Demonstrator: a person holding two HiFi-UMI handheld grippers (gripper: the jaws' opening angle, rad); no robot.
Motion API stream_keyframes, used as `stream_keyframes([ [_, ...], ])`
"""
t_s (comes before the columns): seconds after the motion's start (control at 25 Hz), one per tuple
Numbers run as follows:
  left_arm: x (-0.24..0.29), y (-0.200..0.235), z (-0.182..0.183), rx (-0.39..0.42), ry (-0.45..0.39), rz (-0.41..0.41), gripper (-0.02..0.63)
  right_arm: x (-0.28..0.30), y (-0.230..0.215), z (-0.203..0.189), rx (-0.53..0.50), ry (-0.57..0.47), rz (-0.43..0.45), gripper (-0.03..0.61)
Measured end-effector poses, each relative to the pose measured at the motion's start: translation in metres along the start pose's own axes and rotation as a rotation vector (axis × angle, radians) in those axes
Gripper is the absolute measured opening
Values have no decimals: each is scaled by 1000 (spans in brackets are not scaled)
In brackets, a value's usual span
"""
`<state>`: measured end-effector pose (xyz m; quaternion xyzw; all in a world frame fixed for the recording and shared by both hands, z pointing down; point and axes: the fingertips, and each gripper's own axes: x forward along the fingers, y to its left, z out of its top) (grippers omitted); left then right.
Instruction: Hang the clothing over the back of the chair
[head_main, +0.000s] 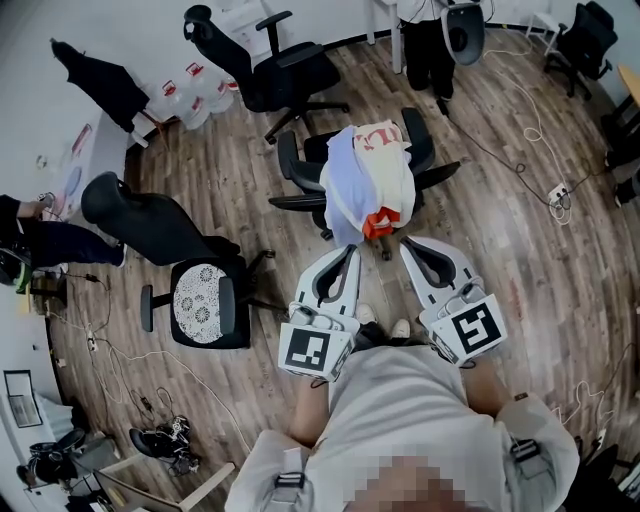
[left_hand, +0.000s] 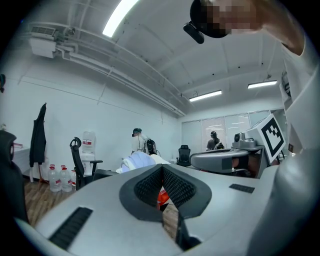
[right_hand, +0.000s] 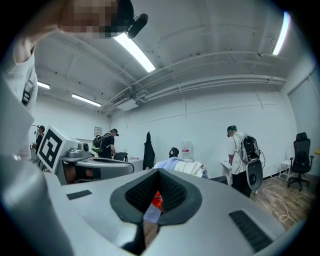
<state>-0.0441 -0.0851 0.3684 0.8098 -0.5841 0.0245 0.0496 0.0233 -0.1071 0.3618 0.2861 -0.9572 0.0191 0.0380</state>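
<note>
Both jaw pairs were together and empty: left gripper (head_main: 351, 251) and right gripper (head_main: 409, 243), lower centre. Clothing (head_main: 368, 175) lay draped over the chair (head_main: 421, 140) back, upper centre; task judged done.

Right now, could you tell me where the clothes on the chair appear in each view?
Head view: clothes, upper centre, draped over the chair.
Left gripper view: clothes, left of centre, below mid-height.
Right gripper view: clothes, just right of centre, below mid-height.
Shared landmark: the hanging dark coat.
</note>
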Motion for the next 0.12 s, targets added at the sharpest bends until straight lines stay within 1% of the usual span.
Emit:
stream_keyframes([
  [0.12, 1, 1, -1, -3, 7, -3, 18, 2, -1, -1, 0, 5, -1, 20],
])
